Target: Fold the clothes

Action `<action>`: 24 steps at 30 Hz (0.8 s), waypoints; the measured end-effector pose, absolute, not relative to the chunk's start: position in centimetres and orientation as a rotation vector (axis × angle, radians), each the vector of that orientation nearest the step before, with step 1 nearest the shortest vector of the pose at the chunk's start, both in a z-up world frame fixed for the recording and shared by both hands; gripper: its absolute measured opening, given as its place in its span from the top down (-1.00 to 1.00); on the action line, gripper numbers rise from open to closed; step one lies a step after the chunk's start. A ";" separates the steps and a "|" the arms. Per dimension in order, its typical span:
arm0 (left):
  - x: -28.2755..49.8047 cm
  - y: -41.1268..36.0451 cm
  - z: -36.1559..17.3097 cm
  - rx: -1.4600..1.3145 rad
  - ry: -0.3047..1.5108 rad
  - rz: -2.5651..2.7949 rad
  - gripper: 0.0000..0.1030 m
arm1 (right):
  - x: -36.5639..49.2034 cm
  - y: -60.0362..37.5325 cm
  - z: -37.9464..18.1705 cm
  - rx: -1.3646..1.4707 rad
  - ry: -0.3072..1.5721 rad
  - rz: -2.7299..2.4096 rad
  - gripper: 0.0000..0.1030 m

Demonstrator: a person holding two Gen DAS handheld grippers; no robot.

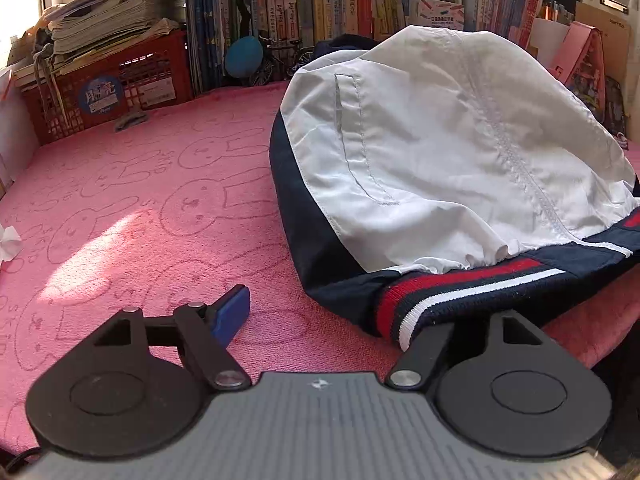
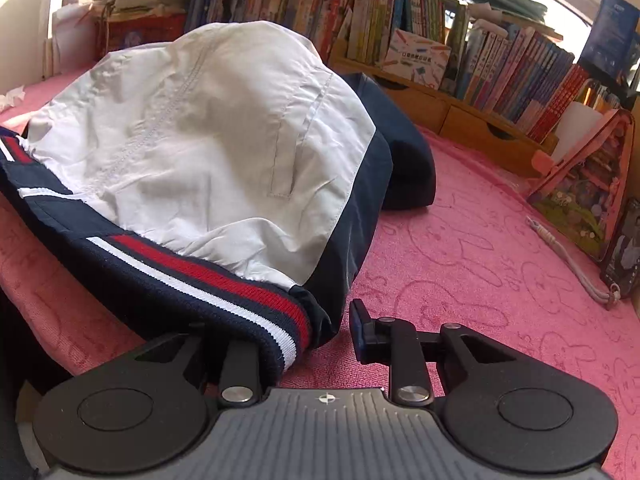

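Observation:
A white and navy jacket (image 1: 432, 152) lies in a puffed heap on the pink blanket (image 1: 132, 208), its red, white and navy ribbed hem (image 1: 452, 288) towards me. My left gripper (image 1: 324, 312) sits at the hem's left end, jaws wide apart. Its blue left pad (image 1: 232, 316) rests on the blanket and its right finger is hidden under the hem. In the right wrist view the jacket (image 2: 208, 132) fills the left half. My right gripper (image 2: 300, 330) is at the hem's right end (image 2: 280, 332), with a gap between the hem and its right pad (image 2: 360, 332). Its left finger is covered by fabric.
A red crate (image 1: 108, 88) piled with papers stands at the back left, and book rows (image 1: 320, 4) line the back. A crumpled tissue (image 1: 10, 242) lies at the left edge. On the right are a wooden shelf (image 2: 460, 108), a pink picture-book case (image 2: 584, 184) and a cord (image 2: 576, 268).

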State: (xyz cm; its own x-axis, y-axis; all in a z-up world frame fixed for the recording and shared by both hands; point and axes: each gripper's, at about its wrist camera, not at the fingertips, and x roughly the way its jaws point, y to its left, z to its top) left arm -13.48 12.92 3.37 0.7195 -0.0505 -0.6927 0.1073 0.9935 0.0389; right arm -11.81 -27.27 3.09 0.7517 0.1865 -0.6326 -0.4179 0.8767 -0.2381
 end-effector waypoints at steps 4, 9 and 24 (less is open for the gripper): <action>-15.5 13.0 5.1 0.093 0.762 -0.310 -0.79 | -11.9 -27.1 2.7 -0.421 0.593 0.334 0.33; -17.5 14.2 7.7 0.039 0.691 -0.386 -0.92 | -11.7 -26.9 2.4 -0.421 0.559 0.328 0.33; -8.9 2.3 4.1 0.085 0.543 -0.279 -0.96 | -13.2 -31.9 8.1 -0.041 0.731 0.593 -0.42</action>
State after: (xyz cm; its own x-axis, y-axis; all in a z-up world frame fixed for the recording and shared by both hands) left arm -8.95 2.30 4.13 0.8194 -0.2390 -0.5210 0.2839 0.9588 0.0067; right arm -13.16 -31.85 8.09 0.5889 0.4951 -0.6388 -0.5228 0.8361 0.1661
